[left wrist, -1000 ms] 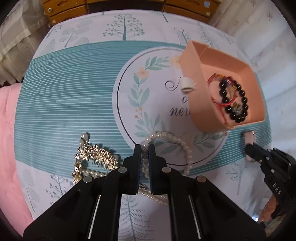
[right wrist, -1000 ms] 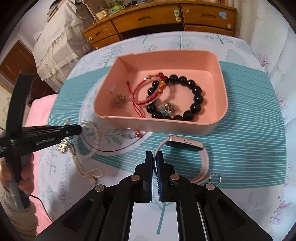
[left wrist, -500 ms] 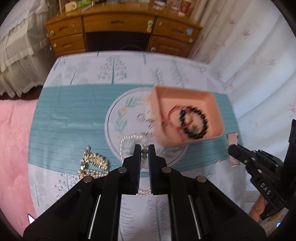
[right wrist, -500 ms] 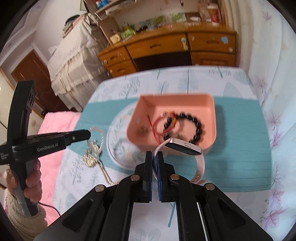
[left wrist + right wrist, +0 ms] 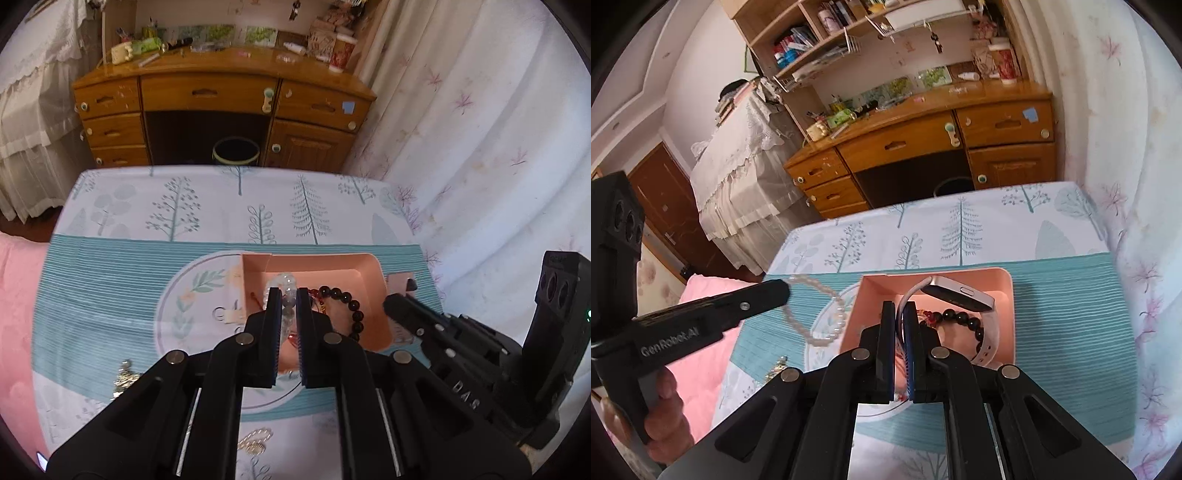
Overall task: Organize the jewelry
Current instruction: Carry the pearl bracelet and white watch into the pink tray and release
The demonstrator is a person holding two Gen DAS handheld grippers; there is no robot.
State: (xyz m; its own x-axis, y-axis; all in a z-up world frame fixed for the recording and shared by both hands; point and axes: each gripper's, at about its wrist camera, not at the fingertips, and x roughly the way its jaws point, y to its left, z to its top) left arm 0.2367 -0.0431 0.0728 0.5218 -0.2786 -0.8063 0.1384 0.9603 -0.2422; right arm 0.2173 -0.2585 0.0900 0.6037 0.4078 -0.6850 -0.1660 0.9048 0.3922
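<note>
A pink tray (image 5: 369, 260) (image 5: 1006, 291) sits on the patterned tablecloth and holds a dark bead bracelet (image 5: 351, 301) (image 5: 964, 319) and red string pieces. My left gripper (image 5: 287, 295) is shut on a pearl bracelet (image 5: 282, 284) and holds it in the air above the tray's left side; the bracelet dangles from its tip in the right wrist view (image 5: 827, 314). My right gripper (image 5: 899, 308) is shut on the strap of a pink smart band (image 5: 956, 291), held over the tray.
A gold hair comb (image 5: 123, 380) and a pearl necklace (image 5: 255, 441) lie on the cloth at the near left. A small ring with a tag (image 5: 225, 315) lies left of the tray. A wooden desk (image 5: 221, 110) stands behind the table; a curtain hangs at the right.
Both grippers have risen well above the table. The left has lifted the pearl bracelet off the cloth; the right has lifted the smart band and carried it over the tray.
</note>
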